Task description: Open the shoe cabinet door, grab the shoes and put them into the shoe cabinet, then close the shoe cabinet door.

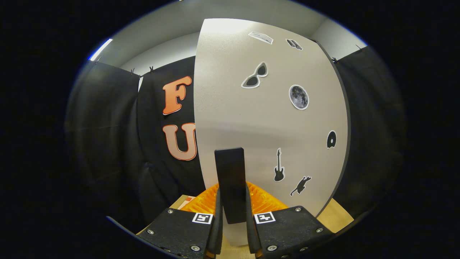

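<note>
The shoe cabinet door is a pale panel with several small stickers, and it stands upright close ahead of me. A dark, flat, upright handle is fixed low on the door. My gripper is shut on this handle, one finger pressing on each side of it. The handle's lower end sits between the finger bases. The door hides what lies behind it.
Black cloth booth wall hangs to the left of the door, and more of it hangs to the right. A light wooden surface shows below the door's right corner. A pale flat thing lies low on the left behind my fingers.
</note>
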A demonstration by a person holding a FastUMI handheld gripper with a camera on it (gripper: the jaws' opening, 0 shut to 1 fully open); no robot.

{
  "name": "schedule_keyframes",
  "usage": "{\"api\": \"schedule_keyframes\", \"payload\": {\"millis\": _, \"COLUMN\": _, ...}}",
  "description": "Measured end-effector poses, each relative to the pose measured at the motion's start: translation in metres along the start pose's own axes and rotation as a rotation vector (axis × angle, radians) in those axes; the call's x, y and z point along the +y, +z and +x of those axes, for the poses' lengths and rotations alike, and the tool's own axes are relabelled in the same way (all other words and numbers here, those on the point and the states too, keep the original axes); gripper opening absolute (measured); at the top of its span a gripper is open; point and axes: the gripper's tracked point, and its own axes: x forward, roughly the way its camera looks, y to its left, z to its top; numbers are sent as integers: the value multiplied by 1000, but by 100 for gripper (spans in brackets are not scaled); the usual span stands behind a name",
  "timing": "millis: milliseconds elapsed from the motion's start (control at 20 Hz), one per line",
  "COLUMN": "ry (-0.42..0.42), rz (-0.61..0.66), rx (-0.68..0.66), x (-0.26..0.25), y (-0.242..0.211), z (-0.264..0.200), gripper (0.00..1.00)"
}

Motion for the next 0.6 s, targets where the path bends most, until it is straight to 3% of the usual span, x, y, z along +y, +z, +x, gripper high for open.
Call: {"api": "schedule_keyframes", "payload": {"millis": 600, "ry": -105, "rz": 9, "rx": 7, "x": -60, "y": -4, "z": -96, "gripper": 26}}
